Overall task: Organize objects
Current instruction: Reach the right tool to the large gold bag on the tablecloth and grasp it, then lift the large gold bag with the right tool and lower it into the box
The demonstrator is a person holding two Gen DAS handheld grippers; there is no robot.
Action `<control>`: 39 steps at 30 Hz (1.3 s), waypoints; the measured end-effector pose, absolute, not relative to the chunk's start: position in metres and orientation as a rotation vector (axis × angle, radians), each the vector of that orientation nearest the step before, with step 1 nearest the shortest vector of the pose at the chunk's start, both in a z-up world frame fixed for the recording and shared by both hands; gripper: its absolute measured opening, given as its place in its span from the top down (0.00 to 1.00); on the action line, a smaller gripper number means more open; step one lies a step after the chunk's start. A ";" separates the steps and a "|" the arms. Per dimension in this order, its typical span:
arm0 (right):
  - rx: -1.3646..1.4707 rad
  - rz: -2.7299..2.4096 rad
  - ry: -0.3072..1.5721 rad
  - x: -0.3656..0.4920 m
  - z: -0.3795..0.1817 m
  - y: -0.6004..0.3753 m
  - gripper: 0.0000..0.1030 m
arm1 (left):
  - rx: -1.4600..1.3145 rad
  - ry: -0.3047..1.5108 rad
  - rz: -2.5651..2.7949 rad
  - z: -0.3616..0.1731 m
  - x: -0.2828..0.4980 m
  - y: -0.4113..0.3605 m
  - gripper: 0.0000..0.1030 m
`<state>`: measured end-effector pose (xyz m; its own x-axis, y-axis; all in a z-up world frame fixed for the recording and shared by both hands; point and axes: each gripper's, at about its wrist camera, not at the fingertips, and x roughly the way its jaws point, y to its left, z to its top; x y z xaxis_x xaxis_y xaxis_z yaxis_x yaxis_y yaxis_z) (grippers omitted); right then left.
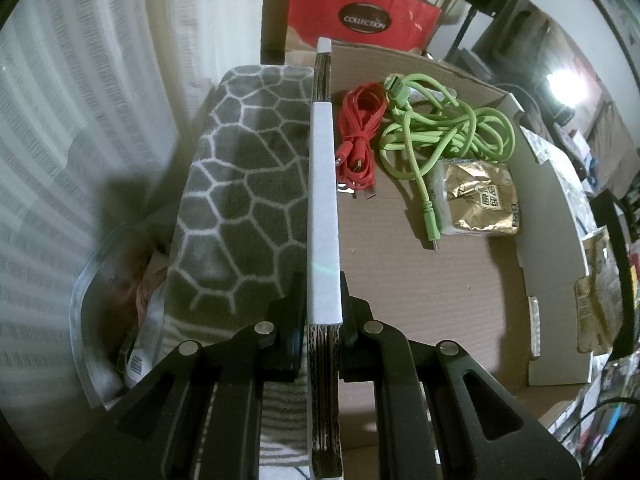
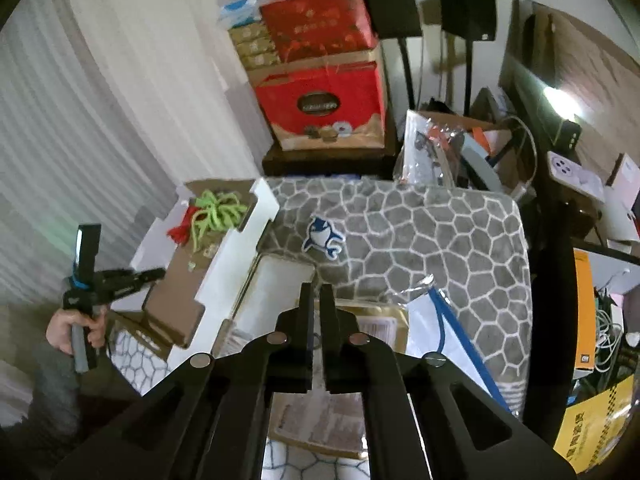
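- It was a cluttered room in a home, used partly for storage.
- Pale curtains [image 2: 100, 120] hung along one side.
- Red gift boxes [image 2: 320, 96] were stacked by the wall.
- A grey patterned blanket [image 2: 440, 232] covered the furniture.
- Speakers on stands [image 2: 466, 4] stood behind.

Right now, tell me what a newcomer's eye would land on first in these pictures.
First, the lime-green braided cable tangled in the open cardboard box, beside a coiled red USB cable and a gold foil packet. Next, the left gripper shut on the box's white-edged wall. In the right wrist view, the shut, empty right gripper hangs over a grey honeycomb-patterned blanket bearing a blue shark sticker.
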<state>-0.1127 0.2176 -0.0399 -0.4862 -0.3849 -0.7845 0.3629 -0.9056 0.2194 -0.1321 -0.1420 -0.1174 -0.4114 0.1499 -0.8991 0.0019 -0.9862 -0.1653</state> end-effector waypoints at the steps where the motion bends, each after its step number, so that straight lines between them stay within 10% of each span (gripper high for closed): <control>1: 1.280 -2.407 -0.025 -0.113 -0.042 0.219 0.93 | -1.651 -0.215 2.558 -0.118 -0.132 -0.143 0.89; 5: 1.380 -2.403 -0.082 -0.116 -0.068 0.233 0.54 | -1.651 -0.215 2.556 -0.118 -0.134 -0.143 0.89; 9: 1.441 -2.394 -0.164 -0.113 -0.093 0.253 0.46 | -1.651 -0.214 2.558 -0.118 -0.134 -0.144 0.89; 28: 1.565 -2.164 -0.377 -0.099 -0.156 0.262 0.39 | -1.651 -0.215 2.559 -0.118 -0.134 -0.143 0.89; 39: 1.465 -2.268 -0.204 -0.089 -0.125 0.242 0.78 | -1.651 -0.219 2.558 -0.118 -0.134 -0.144 0.89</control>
<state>-0.0889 0.2419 -0.1247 -0.3490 -0.4299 -0.8327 0.2744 -0.8965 0.3479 -0.1343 -0.1441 -0.1182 -0.4123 0.1523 -0.8982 0.0027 -0.9857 -0.1683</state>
